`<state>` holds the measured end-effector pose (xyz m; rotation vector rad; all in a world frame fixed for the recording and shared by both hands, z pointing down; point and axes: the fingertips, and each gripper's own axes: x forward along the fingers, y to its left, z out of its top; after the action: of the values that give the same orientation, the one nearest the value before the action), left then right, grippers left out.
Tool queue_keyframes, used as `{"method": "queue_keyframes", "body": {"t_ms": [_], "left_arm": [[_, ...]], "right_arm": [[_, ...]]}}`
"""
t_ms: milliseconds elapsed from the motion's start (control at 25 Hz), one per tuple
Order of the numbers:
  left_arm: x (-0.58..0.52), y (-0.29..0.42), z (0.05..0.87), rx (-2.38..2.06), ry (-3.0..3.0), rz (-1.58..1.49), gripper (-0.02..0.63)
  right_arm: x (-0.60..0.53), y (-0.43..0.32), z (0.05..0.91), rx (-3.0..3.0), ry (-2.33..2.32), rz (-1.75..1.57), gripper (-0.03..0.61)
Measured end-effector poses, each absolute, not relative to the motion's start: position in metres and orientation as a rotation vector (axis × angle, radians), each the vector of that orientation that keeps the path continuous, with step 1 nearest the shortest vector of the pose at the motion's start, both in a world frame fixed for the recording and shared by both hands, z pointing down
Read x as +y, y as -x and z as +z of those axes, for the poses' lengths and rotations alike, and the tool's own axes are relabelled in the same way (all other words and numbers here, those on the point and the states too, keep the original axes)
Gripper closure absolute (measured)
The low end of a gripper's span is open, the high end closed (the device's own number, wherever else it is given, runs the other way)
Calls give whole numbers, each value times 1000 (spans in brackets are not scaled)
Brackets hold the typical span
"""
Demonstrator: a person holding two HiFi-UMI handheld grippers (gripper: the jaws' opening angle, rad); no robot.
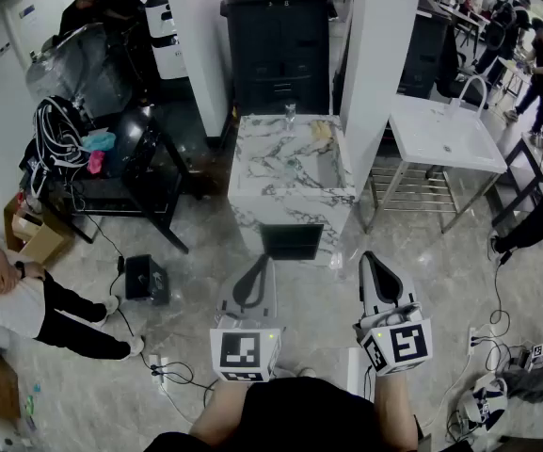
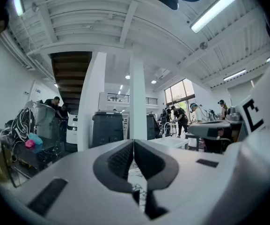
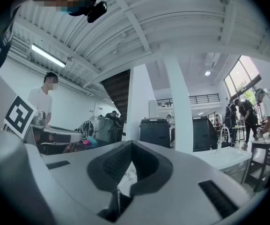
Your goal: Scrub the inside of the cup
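The left hand-held gripper [image 1: 269, 256], white with dark grey ridged pads and a cube of square markers at its rear, is held level in front of the person over the pale stone-patterned floor [image 1: 205, 252]. In the left gripper view its jaws [image 2: 134, 142] are pressed together at the tips, with nothing between them. The right hand-held gripper [image 1: 368, 256], of the same make, is just beside it to the right and also points level. In the right gripper view its jaws [image 3: 131, 143] meet at the tips as well, and nothing is gripped.

Both point toward a white, grey-veined marble-patterned counter [image 1: 292, 192], which stands well apart from them across the floor. The small clear glass cup [image 1: 290, 113] stands upright near the far edge of that counter, touched by neither hand-held gripper. Near it on the right lies a pale yellow thing [image 1: 321, 130], too small to tell what it is. Behind the counter stands a tall black cabinet-like machine [image 1: 277, 40], and to the right a white washbasin on a metal frame [image 1: 443, 137].
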<state>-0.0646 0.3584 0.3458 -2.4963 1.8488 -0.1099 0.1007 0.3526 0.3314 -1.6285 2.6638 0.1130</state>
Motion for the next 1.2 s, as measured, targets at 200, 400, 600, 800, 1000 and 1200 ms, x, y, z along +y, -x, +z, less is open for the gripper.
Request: {"method": "queue_keyframes", "body": {"t_ms": [200,400,600,800,1000,1200], "left_arm": [[358,64,346,1839,2492,-114,600],[353,61,347,1837,2498,-118,600],[349,59,351,1878,2502,-132,600],[349,52,348,1844,2553,-31,600],[343,49,367,1828,2557,-73,600],[309,59,386,1862,2579,-106,600]], "right_arm": [[353,-99,331,2665,1622,127,571],[348,-100,335,2661,1607,93,571],[343,-109,340,2656,1614,62,571],[339,-118,347,2676,1594,42,571],[330,-127,367,2696,1589,-20,571],[296,-123,380,2729,1567,-49,571]]}}
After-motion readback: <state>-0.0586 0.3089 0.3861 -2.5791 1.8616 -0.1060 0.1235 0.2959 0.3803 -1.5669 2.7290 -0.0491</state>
